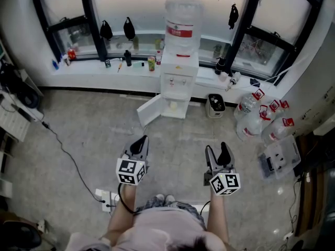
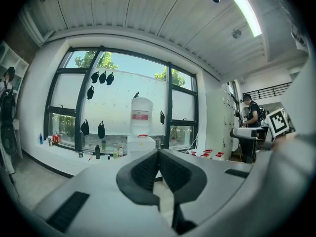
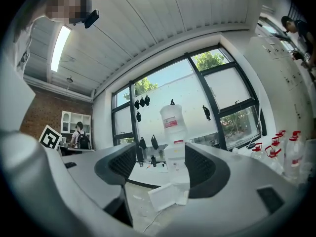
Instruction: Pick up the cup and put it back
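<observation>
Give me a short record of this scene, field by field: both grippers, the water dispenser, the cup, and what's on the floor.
left gripper: jaws together, nothing held
right gripper: jaws apart, nothing between them
water dispenser: upright against the window wall, bottle on top
lower door: swung open
cup: none that I can make out
floor right of dispenser: small bin, then spare water jugs
floor near the person: power strip with a cable

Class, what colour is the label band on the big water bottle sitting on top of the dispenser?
The label is red, clearest in the head view.
</observation>
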